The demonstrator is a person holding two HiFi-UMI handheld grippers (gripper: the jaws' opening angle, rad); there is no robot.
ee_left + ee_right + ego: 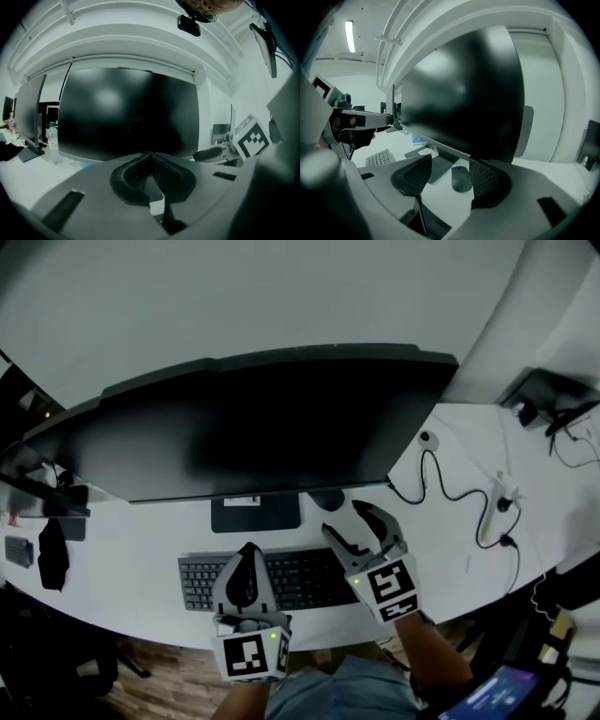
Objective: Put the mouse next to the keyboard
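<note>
A wide dark monitor [253,423] stands on its flat base [255,513] on a white worktop [131,549]; a black cable [441,482] snakes across the right side, and a clear water bottle [52,140] stands beside the screen at left.

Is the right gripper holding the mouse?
No, the right gripper's jaws stand apart, and the mouse lies on the desk ahead of them.
</note>
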